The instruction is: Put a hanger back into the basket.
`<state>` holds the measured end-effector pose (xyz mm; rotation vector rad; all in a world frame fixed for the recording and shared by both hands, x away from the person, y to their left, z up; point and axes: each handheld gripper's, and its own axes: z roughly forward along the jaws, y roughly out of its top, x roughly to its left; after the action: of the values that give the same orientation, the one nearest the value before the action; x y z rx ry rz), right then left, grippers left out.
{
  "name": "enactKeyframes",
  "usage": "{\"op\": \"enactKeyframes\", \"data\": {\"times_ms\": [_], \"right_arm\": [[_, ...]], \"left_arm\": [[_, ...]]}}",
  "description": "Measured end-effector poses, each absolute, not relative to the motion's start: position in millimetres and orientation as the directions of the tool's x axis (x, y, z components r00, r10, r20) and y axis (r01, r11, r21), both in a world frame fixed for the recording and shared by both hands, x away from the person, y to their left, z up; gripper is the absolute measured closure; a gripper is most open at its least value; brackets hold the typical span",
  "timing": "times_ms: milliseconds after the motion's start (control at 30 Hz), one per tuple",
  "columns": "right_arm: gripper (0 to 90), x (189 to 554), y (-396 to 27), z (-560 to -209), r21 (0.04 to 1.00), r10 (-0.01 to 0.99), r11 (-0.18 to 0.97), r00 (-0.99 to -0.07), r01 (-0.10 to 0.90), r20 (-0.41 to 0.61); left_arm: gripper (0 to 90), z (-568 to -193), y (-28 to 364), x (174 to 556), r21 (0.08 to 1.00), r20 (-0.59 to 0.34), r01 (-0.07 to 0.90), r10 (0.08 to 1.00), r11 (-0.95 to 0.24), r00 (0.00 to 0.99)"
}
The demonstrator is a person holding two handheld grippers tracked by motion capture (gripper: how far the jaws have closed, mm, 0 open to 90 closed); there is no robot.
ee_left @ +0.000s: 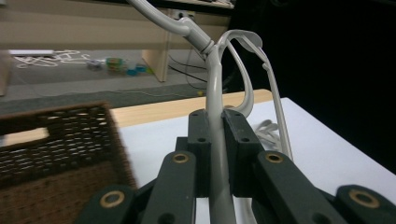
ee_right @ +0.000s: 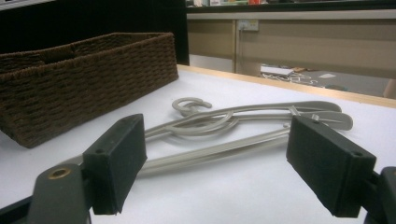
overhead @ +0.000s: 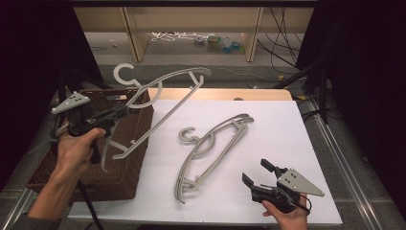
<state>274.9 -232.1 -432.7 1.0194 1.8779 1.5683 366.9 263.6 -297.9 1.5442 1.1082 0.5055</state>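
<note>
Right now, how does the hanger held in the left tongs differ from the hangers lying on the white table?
The held hanger is lifted off the table and tilted over the wicker basket; the lying hangers rest flat on the white table. The left tongs are shut on the held hanger's bar, while the right tongs, open, hover apart from the lying hangers. The held one is single; those lying look stacked. All are the same grey hooked shape.

High view overhead, gripper views low — all share basket (overhead: 95, 143)
</note>
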Motion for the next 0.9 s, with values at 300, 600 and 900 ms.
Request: {"op": "enactKeyframes", "data": {"times_ms": [300,600,900], "right_arm": [[21.4,275.8,-230.0,-434.3,0.973,0.787,0.059,-0.611,0.223,0.093],[20.6,276.7,-230.1,-434.4,0.973,0.790,0.068,-0.607,0.221,0.083],[18.5,276.8,-230.3,-433.8,0.972,0.793,0.073,-0.604,0.224,0.080]], "left_arm": [[81.9,-308.5,320.1,358.2,0.924,-0.204,0.377,0.909,0.056,0.364],[82.0,-317.0,359.7,349.4,0.929,-0.171,0.368,0.937,0.051,0.303],[81.9,-331.3,386.8,347.6,0.917,-0.158,0.396,0.956,0.050,0.245]]}}
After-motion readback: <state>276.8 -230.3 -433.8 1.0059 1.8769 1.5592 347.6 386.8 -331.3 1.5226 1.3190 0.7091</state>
